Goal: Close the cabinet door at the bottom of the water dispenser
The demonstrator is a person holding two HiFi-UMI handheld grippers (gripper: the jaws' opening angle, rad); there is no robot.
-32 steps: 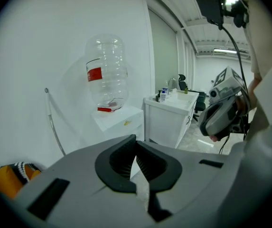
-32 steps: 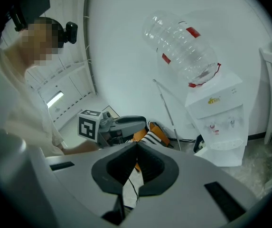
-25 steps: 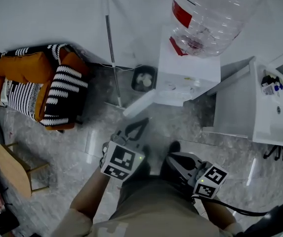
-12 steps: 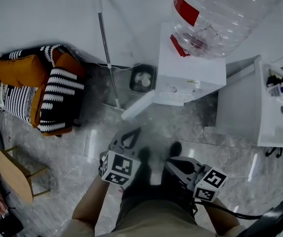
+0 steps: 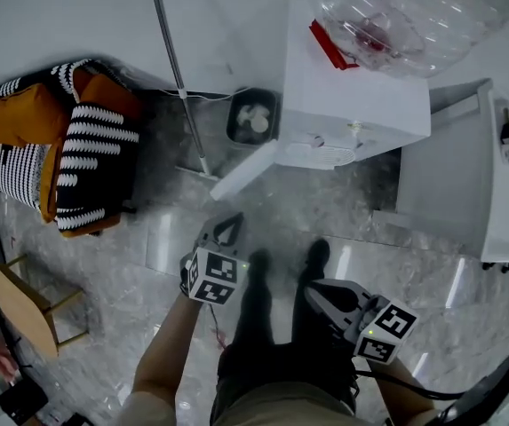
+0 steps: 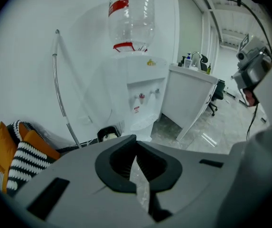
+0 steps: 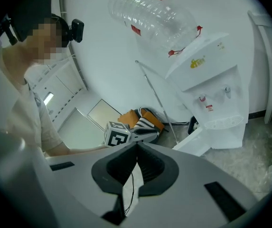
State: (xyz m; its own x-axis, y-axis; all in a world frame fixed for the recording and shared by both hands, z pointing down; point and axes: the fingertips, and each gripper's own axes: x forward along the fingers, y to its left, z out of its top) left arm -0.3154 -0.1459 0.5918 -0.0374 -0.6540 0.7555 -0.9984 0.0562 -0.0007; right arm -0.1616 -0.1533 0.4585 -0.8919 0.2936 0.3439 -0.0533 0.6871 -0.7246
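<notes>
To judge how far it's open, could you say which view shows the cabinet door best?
Head view: the cabinet door shows clearly, swung out. Right gripper view catches only part; left gripper view shows almost nothing.

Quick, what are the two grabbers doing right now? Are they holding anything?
Left gripper: closed, holding nothing.
Right gripper: closed, holding nothing.

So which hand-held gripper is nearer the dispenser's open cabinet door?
Left. The left hand-held gripper sits just short of the cabinet door, pointing at it; the right hand-held gripper is farther back and off to the right.
</notes>
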